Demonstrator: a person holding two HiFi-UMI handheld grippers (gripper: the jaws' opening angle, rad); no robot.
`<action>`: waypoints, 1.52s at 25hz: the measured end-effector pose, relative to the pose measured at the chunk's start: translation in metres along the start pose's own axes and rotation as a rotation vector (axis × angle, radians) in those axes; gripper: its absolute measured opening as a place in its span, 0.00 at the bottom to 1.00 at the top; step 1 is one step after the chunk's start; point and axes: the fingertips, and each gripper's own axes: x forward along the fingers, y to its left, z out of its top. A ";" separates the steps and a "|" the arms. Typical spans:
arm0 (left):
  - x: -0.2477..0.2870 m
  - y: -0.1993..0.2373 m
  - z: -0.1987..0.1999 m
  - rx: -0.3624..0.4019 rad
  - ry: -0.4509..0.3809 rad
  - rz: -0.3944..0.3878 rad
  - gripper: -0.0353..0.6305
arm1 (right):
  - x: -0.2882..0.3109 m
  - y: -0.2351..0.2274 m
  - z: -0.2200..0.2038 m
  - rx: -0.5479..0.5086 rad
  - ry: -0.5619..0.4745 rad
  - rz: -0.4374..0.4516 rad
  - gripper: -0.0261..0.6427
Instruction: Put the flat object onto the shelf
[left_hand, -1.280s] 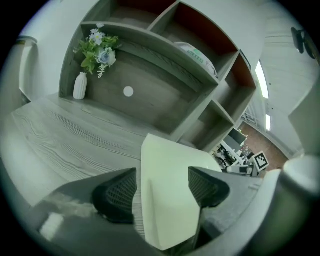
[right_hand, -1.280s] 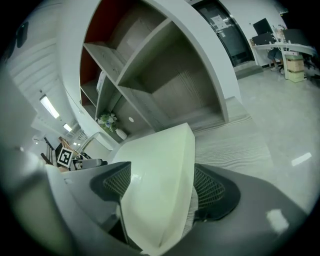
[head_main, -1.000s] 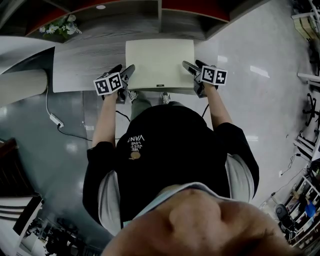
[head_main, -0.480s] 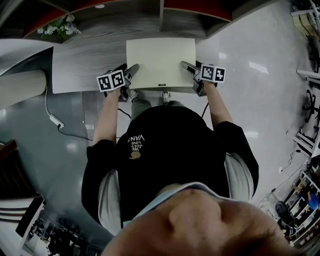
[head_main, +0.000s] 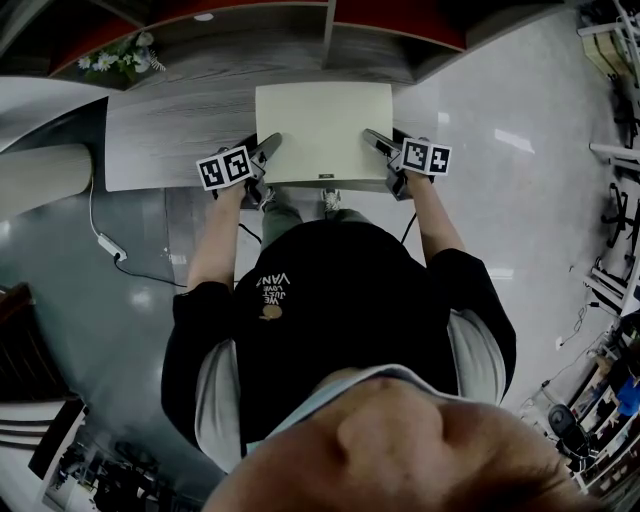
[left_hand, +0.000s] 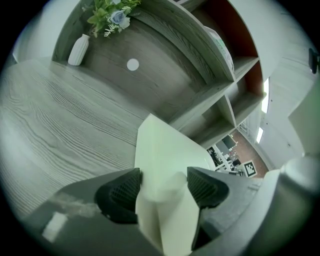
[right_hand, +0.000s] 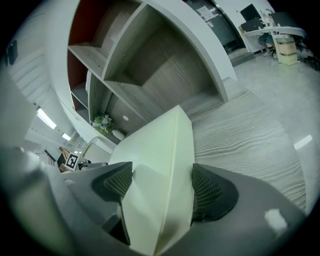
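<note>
Right now the flat object (head_main: 322, 125), a pale cream panel, is held level between both tools over the near part of the grey wood-grain tabletop (head_main: 170, 130), its far edge pointing toward the shelf (head_main: 260, 50) behind; whether its underside touches the tabletop cannot be told. The left hand-held gripper (head_main: 268, 148) takes the panel's left edge: its own view shows the edge filling the gap, both ribbed pads against it, and the jaws have just been closing onto it. The right hand-held gripper (head_main: 375, 140) is clamped on the opposite edge, with the panel's corner seated between its two pads and touching both. Each tool's marker cube (head_main: 224, 167) faces up toward the head view, just outside the panel's near corners. The shelf's compartments are grey wood below and red above. A white vase with flowers (left_hand: 78, 49) stands at the far left corner of the tabletop, well apart from the panel.
</note>
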 end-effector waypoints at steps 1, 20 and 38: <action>-0.001 0.000 0.001 0.005 -0.002 0.003 0.51 | 0.000 0.001 0.000 -0.005 -0.002 -0.003 0.58; -0.070 0.011 0.014 0.078 -0.133 0.026 0.49 | 0.005 0.074 0.005 -0.147 -0.052 0.039 0.58; -0.179 -0.005 0.073 0.158 -0.428 0.039 0.49 | -0.005 0.198 0.057 -0.371 -0.208 0.148 0.57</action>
